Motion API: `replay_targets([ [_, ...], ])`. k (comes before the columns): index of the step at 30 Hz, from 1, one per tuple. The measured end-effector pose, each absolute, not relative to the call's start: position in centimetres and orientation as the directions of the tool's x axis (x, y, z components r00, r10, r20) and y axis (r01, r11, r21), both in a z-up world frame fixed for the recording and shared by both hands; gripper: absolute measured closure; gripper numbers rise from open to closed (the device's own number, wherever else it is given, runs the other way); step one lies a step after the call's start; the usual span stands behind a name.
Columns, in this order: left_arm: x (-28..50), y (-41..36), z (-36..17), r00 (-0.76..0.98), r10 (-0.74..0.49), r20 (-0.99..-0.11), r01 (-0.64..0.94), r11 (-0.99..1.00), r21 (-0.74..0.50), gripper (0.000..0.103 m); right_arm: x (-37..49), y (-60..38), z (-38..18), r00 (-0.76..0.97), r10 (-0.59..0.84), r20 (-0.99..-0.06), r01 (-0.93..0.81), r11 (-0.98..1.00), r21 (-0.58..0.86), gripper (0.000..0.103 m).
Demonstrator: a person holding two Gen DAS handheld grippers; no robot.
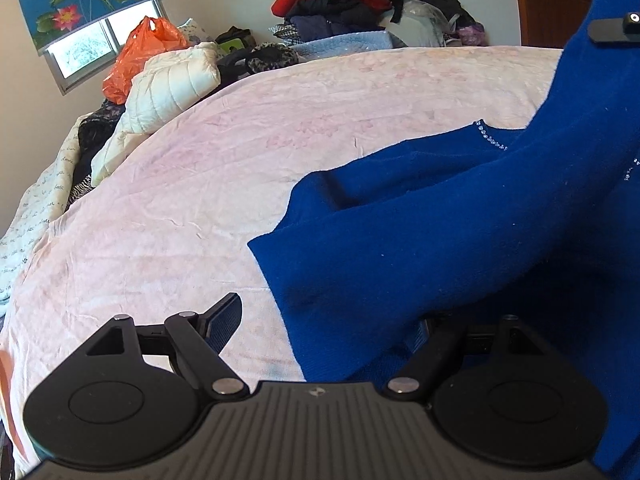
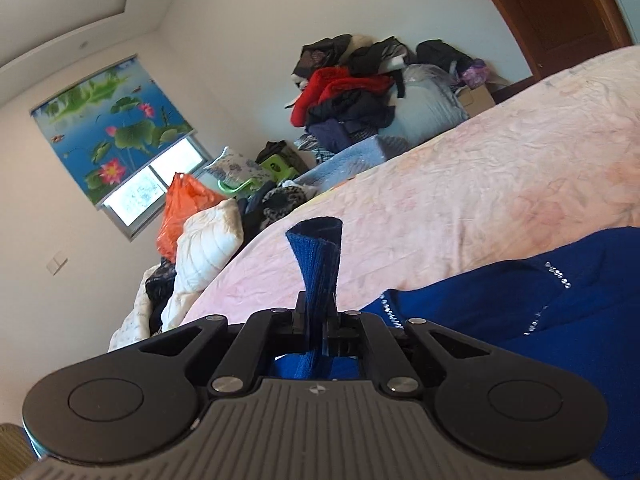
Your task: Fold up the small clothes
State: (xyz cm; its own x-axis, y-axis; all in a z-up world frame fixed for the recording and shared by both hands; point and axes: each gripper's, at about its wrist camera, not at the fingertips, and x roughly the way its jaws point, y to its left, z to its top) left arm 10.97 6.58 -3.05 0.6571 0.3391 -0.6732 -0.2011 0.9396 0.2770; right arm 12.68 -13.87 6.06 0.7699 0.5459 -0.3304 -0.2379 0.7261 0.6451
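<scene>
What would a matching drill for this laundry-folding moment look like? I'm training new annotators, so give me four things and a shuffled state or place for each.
Things:
1. right tongs
2. left tongs
3. orange plastic bag
4. red garment

States or places:
A. beside the white quilted jacket at the bed's far edge
B. open, blue sweater draped over one finger
C. on the clothes pile against the wall
D. shut on a blue sweater cuff

Pairs: 1-D, 2-B, 3-A, 4-C

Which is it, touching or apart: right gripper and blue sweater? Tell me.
Touching. The right wrist view shows the right gripper shut on a ribbed edge of the blue sweater, which sticks out past its pads.
</scene>
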Motion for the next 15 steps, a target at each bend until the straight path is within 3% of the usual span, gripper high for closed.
replay_targets([
  [7,12.3,6.9,-2.9,0.639,0.343,-0.689,-0.23,0.939,0.254,0.022,13.0,-14.5,5.9,0.779,0.529,-0.337,-0.232,0.742,0.629,0.095],
  [15,14.0,7.3,-0.7,0.672,0.311,-0.672,-0.222,0.95,0.218,0.022,13.5,-18.6,7.2,0.884,0.393,-0.252,-0.183,0.788,0.588,0.095],
])
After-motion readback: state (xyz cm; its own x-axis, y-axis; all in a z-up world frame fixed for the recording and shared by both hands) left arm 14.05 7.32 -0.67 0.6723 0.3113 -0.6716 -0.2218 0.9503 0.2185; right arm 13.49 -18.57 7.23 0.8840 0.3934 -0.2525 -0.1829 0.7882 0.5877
